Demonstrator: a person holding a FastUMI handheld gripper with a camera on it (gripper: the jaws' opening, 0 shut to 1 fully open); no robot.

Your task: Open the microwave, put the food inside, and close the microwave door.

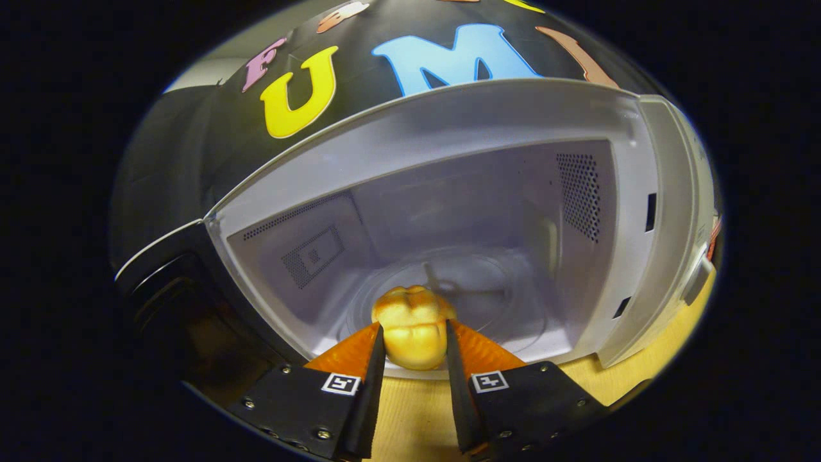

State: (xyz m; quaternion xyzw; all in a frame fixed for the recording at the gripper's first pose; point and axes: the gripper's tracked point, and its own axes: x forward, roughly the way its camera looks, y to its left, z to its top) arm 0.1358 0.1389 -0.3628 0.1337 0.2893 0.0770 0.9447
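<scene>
Bread [414, 327], a golden lumpy bun, sits clamped between the two fingers of the tool [415, 340], both pressing on its flanks so that its rounded top stands clear above their tips and its underside hangs between them. The tool is narrowed onto this food and points forward and slightly upward toward the open mouth of the microwave [449, 212], with the bun held right at the front lip of the cavity, just over the threshold. Beyond the fingers lies the round glass turntable [474, 295] on the pale cavity floor, with a perforated vent panel on the inner wall ahead to the right and a smaller grille on the wall to the left. The microwave door [167, 282] is swung wide open, dark and glossy, off to the left of the tool. Below the fingers and under the microwave's right side shows the light wooden desk [417, 410].
</scene>
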